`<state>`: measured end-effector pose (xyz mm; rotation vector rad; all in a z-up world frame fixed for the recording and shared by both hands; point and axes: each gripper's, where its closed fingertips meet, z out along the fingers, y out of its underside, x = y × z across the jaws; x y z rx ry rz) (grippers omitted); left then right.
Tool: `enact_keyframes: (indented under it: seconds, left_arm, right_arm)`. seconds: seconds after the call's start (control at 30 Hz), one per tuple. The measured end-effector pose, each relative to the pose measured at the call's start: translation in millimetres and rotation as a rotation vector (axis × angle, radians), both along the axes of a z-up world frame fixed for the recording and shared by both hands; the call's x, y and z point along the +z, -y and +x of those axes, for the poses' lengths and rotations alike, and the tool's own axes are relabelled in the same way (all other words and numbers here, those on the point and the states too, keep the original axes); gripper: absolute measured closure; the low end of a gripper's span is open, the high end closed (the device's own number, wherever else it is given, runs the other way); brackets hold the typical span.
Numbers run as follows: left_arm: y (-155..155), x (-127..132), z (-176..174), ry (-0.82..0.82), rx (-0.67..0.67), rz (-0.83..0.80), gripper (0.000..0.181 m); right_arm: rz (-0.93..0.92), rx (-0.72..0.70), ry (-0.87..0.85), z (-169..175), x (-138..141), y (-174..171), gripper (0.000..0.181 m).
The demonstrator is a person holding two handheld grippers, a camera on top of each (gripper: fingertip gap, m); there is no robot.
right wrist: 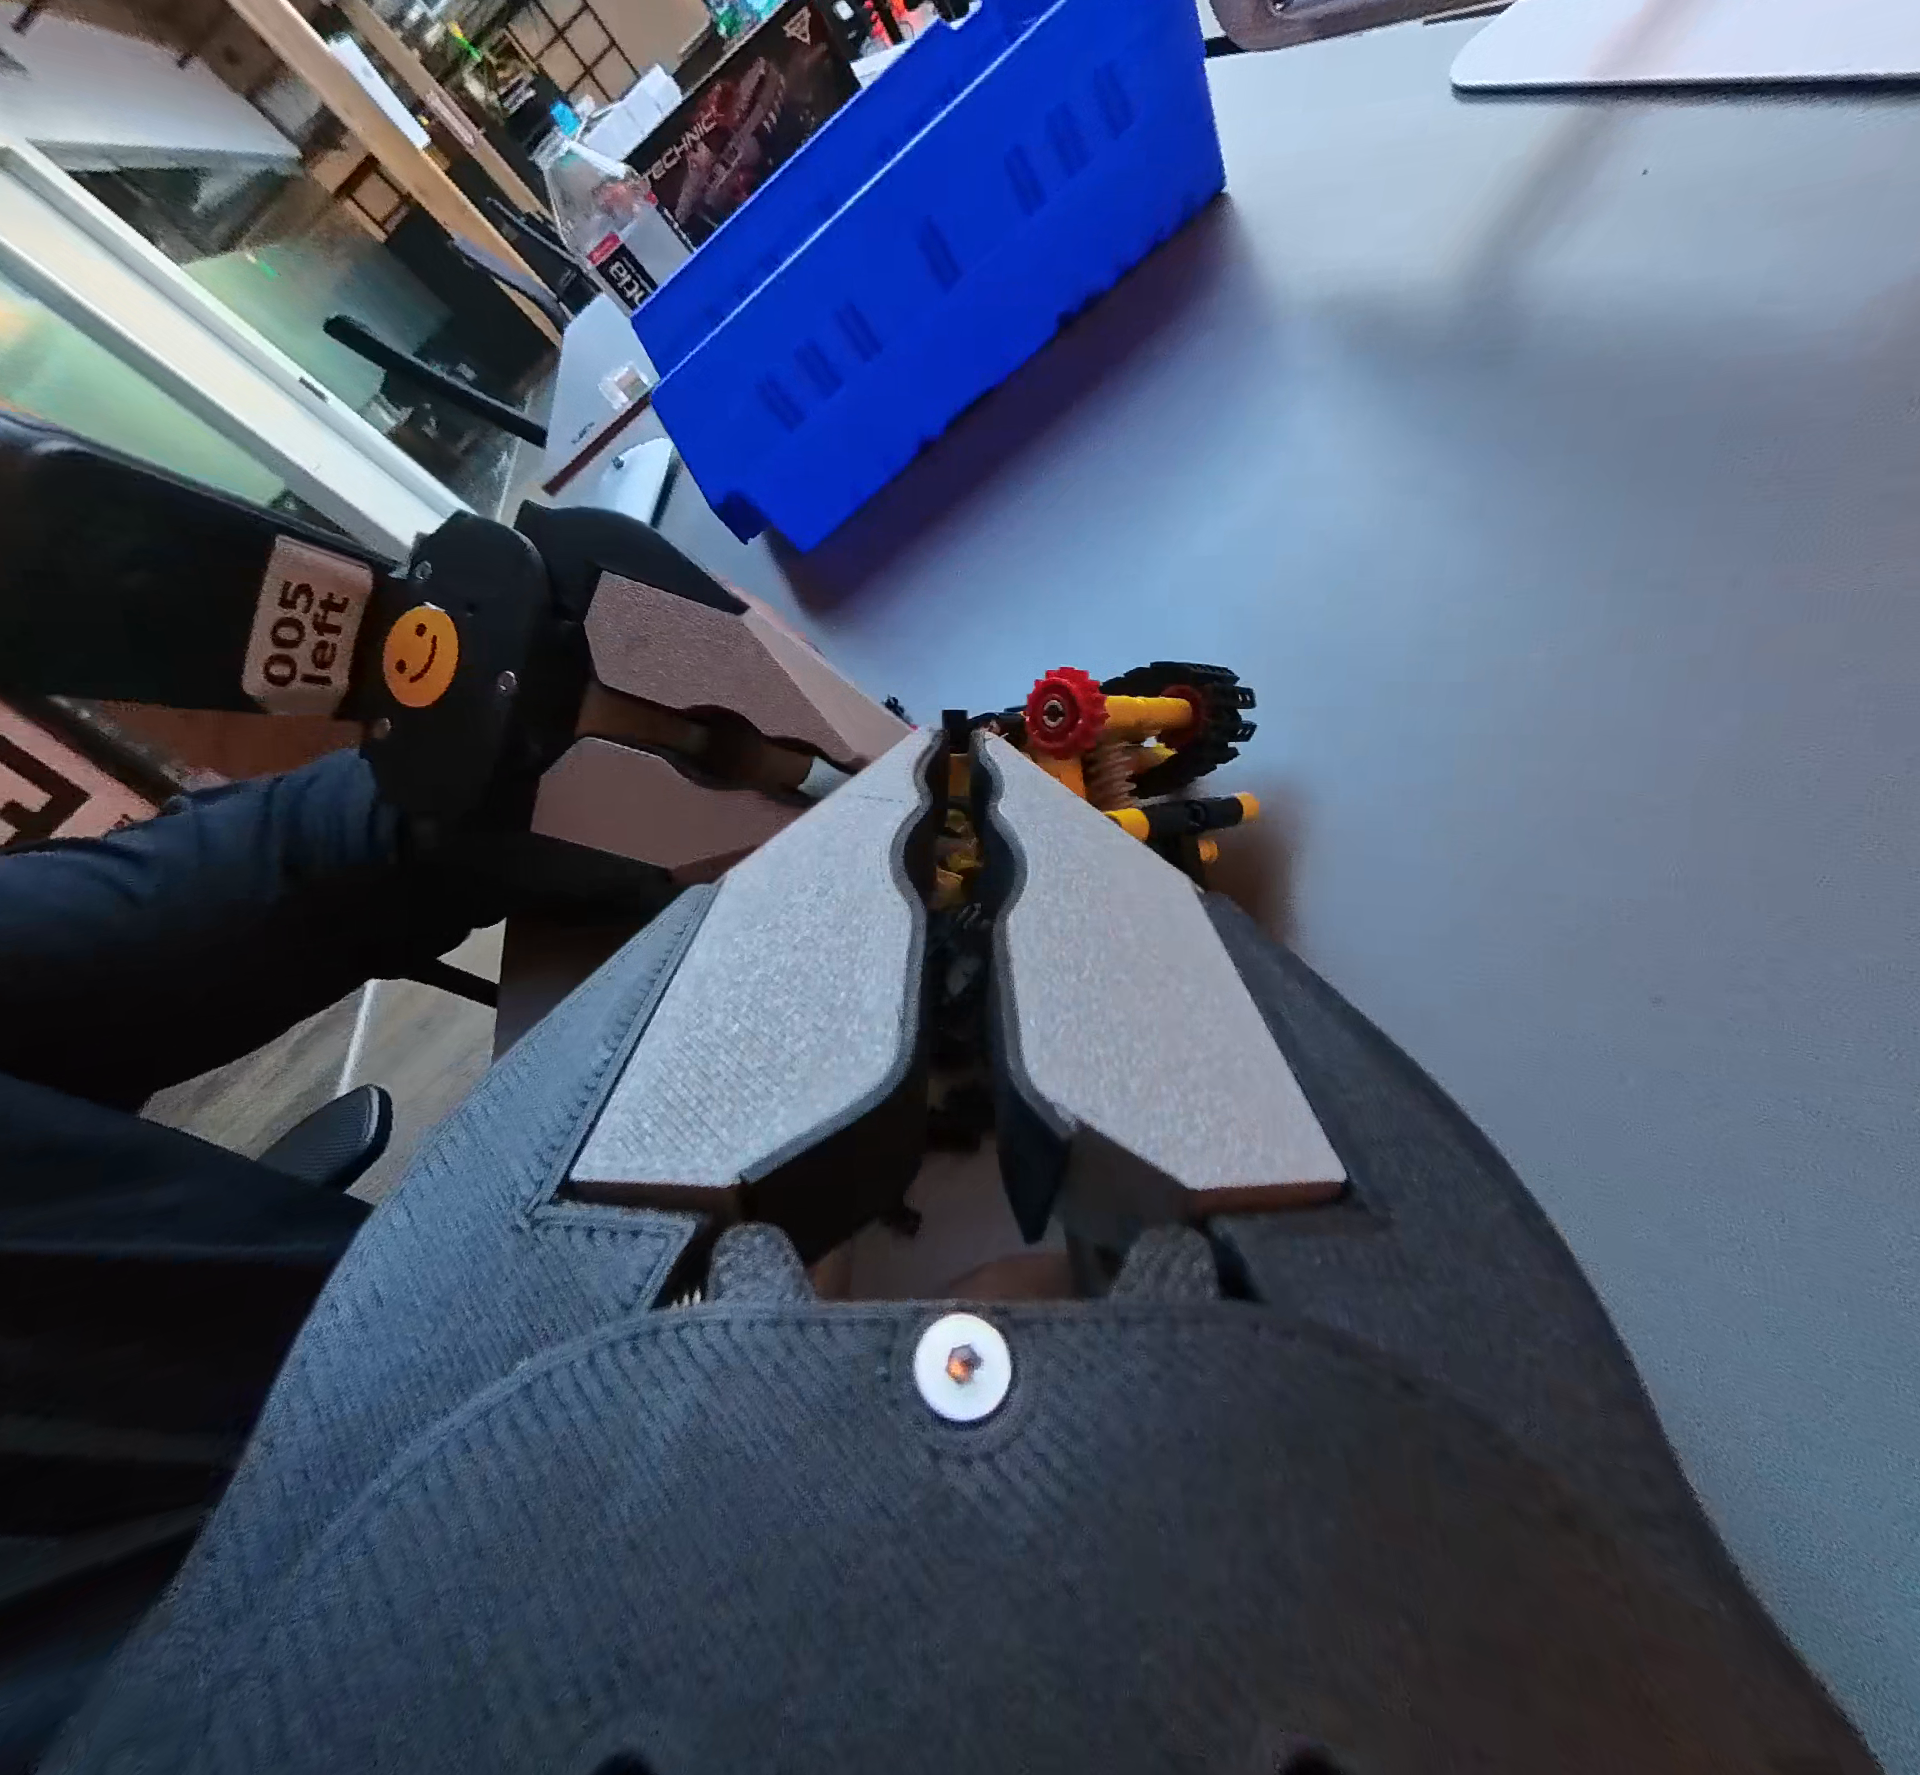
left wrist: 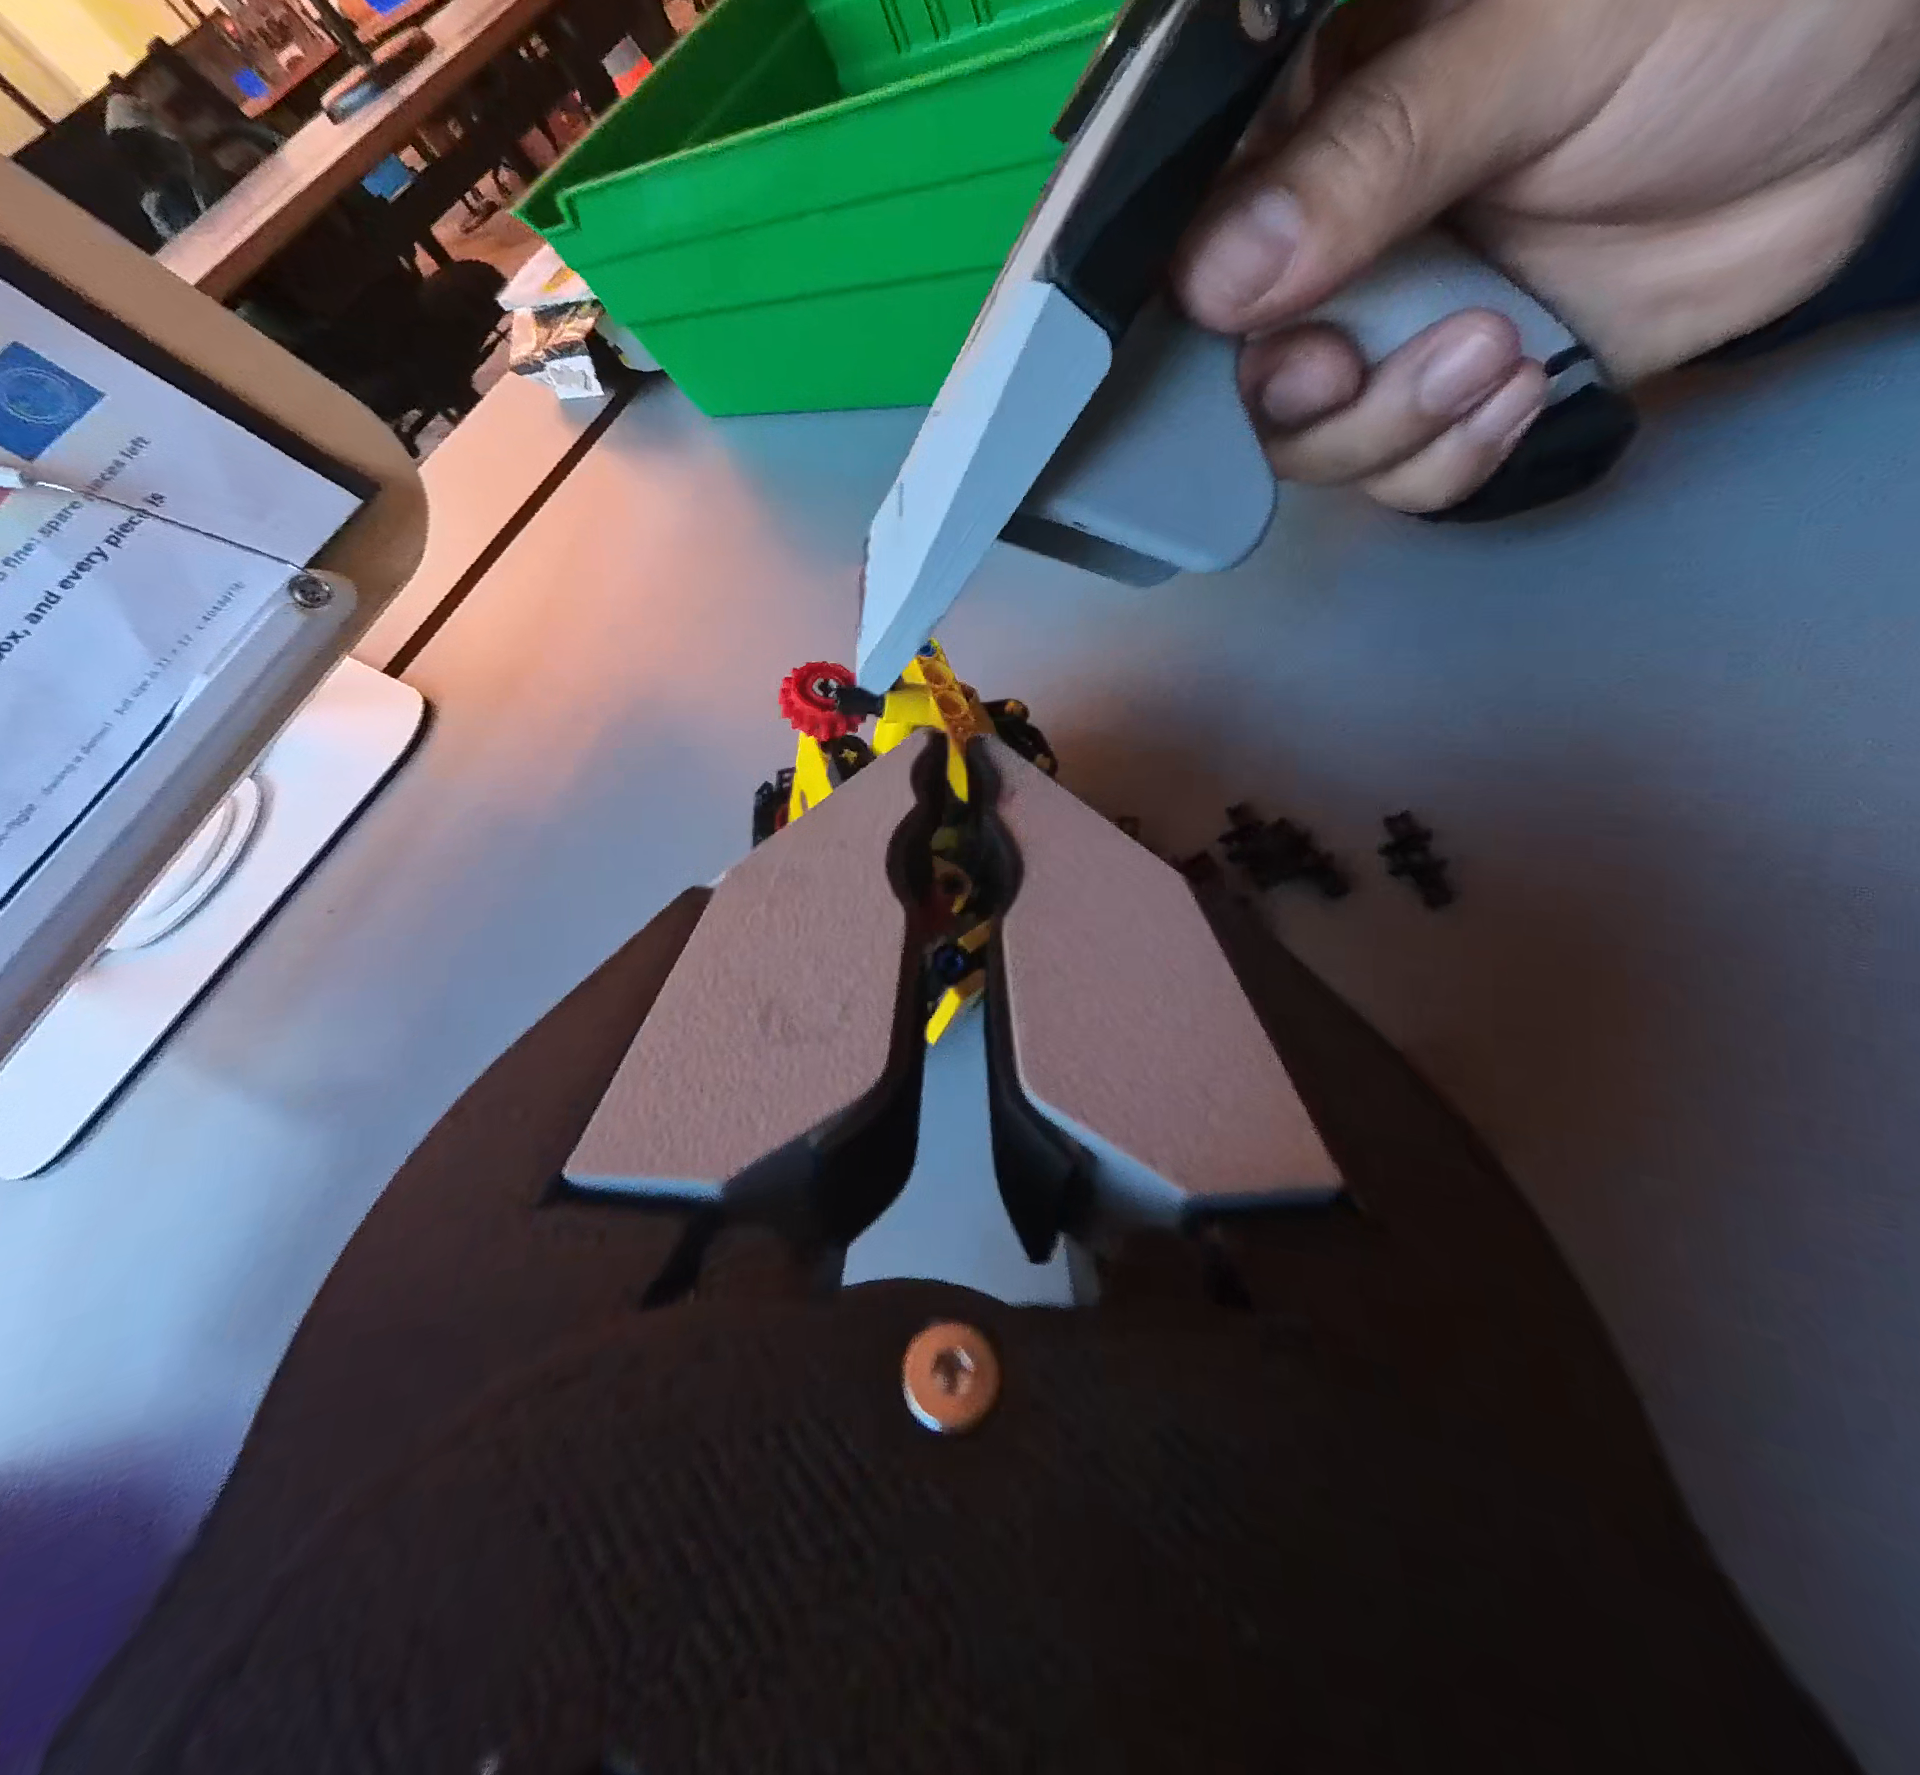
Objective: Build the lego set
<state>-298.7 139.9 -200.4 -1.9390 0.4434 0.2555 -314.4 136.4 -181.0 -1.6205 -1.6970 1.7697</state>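
On the table's (left wrist: pixel 1455 790) left side stands a monitor (left wrist: pixel 156 582). At centre, the left gripper (left wrist: pixel 954 769) has its fingers nearly closed on the yellow lego model (left wrist: pixel 914 707), apparently steadying it, while the right gripper (right wrist: pixel 961 749), fingers likewise pinched on a small black pin, works beside the red gear (left wrist: pixel 814 691). Farther right lie loose dark pieces (left wrist: pixel 1288 852).
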Motion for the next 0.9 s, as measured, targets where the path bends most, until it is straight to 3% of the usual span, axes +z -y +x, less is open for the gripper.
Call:
enact_keyframes:
  seconds: [0.1, 0.17, 0.33, 0.6, 0.8, 0.9]
  left_arm:
    - [3.8, 7.4, -1.4, 0.003, -0.001, 0.03, 0.181]
    - [3.3, 13.4, -8.0, -0.022, 0.029, 0.061, 0.172]
    - [0.9, 6.0, -6.9, -0.044, 0.026, 0.034, 0.165]
    - [3.6, 5.0, -6.8, -0.005, -0.017, 0.019, 0.169]
    - [9.7, 5.4, -9.4, -0.181, -0.135, 0.039, 0.169]
    - [10.7, 5.7, -17.9, -0.257, -0.095, 0.037, 0.168]
  right_arm:
    - [0.012, 0.007, -0.008, 1.1, 0.6, -1.4, 0.181]
    - [0.014, 0.024, -0.013, 1.8, 0.3, 0.9, 0.181]
    - [0.035, 0.051, -0.019, 2.5, -0.6, 7.6, 0.181]
    - [0.217, 0.099, -0.049, 7.6, -4.7, 17.8, 0.181]
    - [0.344, 0.066, -0.078, 6.5, -7.1, 8.5, 0.177]
    - [0.392, 0.057, -0.079, 4.7, -12.5, 7.3, 0.176]
